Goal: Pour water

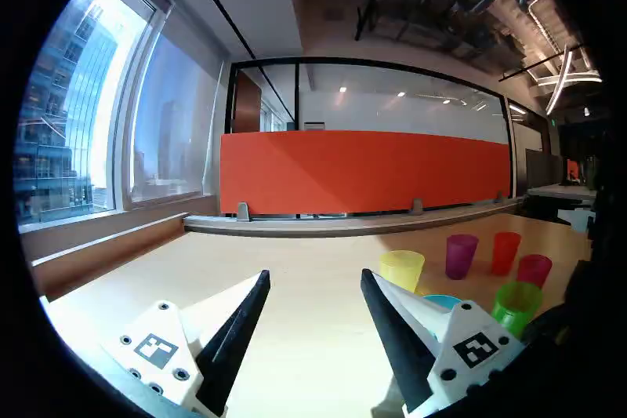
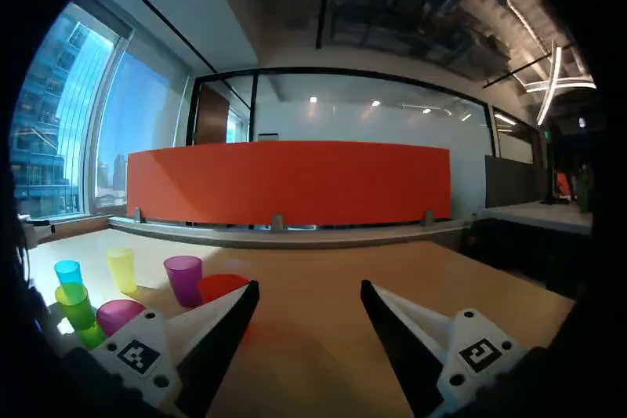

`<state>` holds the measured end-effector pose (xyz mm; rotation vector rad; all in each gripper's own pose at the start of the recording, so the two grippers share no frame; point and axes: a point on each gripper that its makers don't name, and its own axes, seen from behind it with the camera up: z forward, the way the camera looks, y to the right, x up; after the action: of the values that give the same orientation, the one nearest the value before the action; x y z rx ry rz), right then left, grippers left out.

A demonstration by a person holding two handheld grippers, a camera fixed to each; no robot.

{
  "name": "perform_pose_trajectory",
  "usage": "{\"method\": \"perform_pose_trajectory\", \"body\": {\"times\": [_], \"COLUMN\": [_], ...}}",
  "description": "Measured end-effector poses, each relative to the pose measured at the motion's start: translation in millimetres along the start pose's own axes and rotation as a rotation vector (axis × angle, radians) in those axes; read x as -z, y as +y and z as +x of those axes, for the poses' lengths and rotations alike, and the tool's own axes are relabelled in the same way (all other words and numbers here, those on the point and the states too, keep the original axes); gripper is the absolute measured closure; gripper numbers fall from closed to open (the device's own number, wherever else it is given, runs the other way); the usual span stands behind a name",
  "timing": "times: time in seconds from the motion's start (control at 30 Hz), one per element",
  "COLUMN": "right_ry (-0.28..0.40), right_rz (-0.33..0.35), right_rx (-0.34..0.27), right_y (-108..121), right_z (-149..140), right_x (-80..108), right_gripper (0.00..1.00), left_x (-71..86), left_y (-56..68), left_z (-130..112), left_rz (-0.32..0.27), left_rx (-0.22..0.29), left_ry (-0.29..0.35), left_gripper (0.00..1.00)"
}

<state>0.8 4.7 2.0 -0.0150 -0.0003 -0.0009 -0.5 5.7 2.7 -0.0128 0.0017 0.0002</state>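
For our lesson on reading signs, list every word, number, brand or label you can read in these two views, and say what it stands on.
No words or numbers can be read.
Black-and-white square markers on the white left gripper and white right gripper: patterns, not text.
Small white sign above the long orange partition: too small to read.

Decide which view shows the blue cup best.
The right gripper view: the blue cup stands in plain sight. In the left gripper view, the left gripper hides most of it; just its rim peeks out.
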Motion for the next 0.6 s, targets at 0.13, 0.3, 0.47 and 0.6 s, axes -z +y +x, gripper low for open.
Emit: {"method": "perform_pose_trajectory", "body": {"times": [0.13, 0.3, 0.47, 0.6], "right_ry": [0.000, 0.000, 0.000, 0.000], "right_rz": [0.000, 0.000, 0.000, 0.000], "right_rx": [0.000, -0.001, -0.001, -0.001], "right_y": [0.2, 0.4, 0.1, 0.0], "right_z": [-1.0, -1.4, -1.0, -0.6], "right_x": [0.4, 0.9, 0.9, 1.2], "right_gripper": [0.00, 0.00, 0.00, 0.00], "left_x": [-0.3, 0.0, -0.1, -0.2], "left_y": [0.3, 0.1, 0.0, 0.2], "left_z": [-0.1, -0.4, -0.5, -0.3], "left_rz": [0.000, 0.000, 0.000, 0.000], "left_rx": [0.000, 0.000, 0.000, 0.000], "left_ry": [0.000, 0.000, 0.000, 0.000], "left_gripper": [0.15, 0.15, 0.15, 0.15]}}
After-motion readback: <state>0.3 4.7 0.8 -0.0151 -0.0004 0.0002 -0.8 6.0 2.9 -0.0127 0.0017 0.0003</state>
